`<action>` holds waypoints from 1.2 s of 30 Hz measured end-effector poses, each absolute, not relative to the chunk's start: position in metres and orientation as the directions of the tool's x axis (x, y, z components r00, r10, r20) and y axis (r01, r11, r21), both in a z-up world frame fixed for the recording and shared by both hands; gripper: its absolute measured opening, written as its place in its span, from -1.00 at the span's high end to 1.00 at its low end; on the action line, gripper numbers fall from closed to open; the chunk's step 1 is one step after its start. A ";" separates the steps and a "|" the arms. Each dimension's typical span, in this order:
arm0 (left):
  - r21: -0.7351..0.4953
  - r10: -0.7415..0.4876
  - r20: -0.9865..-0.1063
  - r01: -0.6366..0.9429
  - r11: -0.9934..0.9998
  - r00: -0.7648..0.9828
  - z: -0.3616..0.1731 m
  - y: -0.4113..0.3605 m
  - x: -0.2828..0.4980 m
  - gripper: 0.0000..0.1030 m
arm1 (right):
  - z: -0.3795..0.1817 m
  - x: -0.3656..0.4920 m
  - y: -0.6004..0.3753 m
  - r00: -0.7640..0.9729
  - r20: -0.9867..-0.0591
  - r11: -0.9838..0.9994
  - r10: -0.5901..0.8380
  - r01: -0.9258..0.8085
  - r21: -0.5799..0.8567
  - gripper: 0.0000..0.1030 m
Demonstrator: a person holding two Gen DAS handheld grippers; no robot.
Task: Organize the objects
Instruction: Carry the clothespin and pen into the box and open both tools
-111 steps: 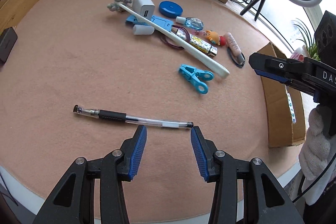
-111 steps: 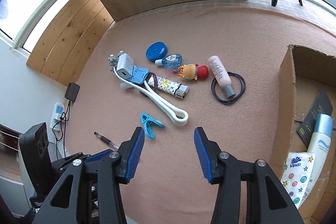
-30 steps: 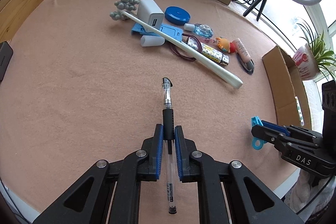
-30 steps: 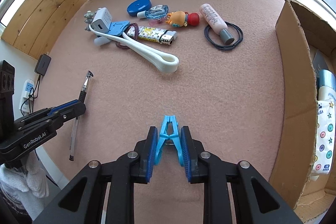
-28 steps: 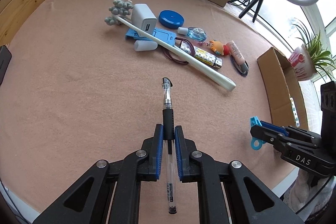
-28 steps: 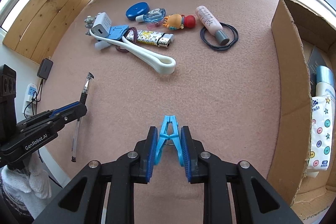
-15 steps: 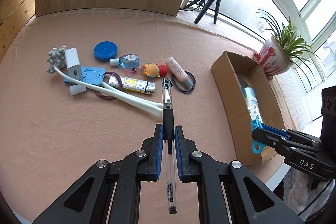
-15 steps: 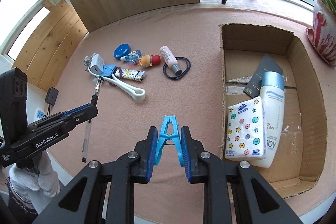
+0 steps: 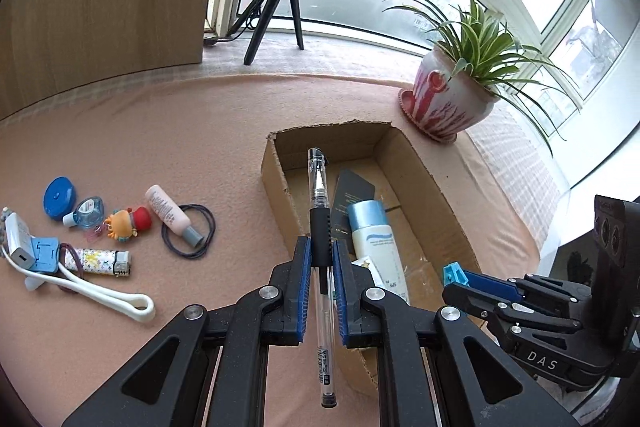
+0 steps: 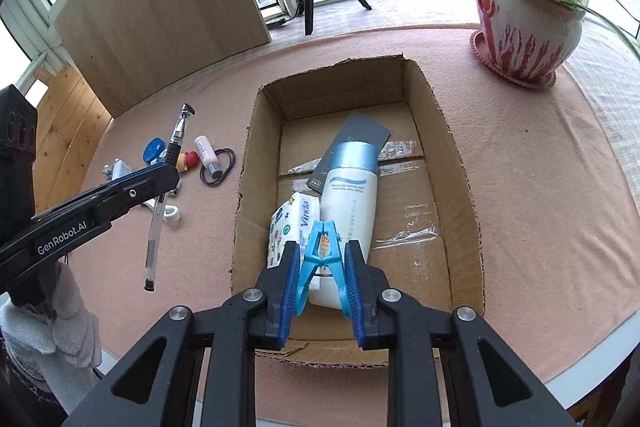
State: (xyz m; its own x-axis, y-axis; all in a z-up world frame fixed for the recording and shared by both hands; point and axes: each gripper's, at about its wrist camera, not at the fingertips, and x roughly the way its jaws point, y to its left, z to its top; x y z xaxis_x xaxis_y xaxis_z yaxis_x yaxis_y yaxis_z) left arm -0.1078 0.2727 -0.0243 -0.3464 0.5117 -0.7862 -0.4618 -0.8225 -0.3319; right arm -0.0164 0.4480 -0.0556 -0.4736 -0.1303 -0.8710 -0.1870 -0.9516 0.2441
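Observation:
My left gripper (image 9: 320,247) is shut on a clear pen (image 9: 319,187) by its black grip, the cap end pointing forward over the near left corner of the open cardboard box (image 9: 276,183). In the right wrist view that pen (image 10: 160,203) hangs in the air left of the box (image 10: 460,163). My right gripper (image 10: 322,251) is shut on a blue clothes peg (image 10: 322,247), held over the near end of the box. Inside lie a white lotion bottle (image 10: 352,199), a tissue pack (image 10: 286,227) and a dark card (image 10: 360,135).
Left of the box on the pink cloth lie a pink tube (image 9: 168,213) on black hair ties, a toy figure (image 9: 128,223), a lighter (image 9: 104,261), a blue disc (image 9: 59,197), a white charger (image 9: 16,241) and a white shoehorn (image 9: 104,295). A potted plant (image 10: 528,23) stands behind the box.
Both grippers have risen and swung right from the open cloth to above the cardboard box, each still holding its object. The box now fills the middle of both views.

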 end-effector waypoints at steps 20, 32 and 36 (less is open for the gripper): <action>-0.280 0.439 -0.821 -0.412 -0.867 -0.365 -0.048 0.273 -0.132 0.06 | -0.060 -0.020 0.476 -0.519 -0.843 -0.929 -0.142 -0.225 0.295 0.05; -0.211 0.282 -0.867 -0.210 -0.955 -0.412 -0.064 0.156 -0.167 0.07 | -0.057 -0.032 0.431 -0.517 -0.833 -0.930 -0.199 -0.168 0.326 0.05; -0.196 0.248 -0.877 -0.164 -0.967 -0.411 -0.071 0.121 -0.181 0.07 | -0.061 -0.036 0.411 -0.505 -0.838 -0.932 -0.207 -0.158 0.326 0.06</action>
State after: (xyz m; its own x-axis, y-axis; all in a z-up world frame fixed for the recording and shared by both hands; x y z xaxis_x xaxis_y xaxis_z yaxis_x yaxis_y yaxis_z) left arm -0.1812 0.1205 -0.0708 -0.4110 0.2480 -0.8773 -0.1641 -0.9667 -0.1964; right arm -0.0357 0.4114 -0.0605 -0.5048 -0.2070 -0.8380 -0.1584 -0.9321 0.3257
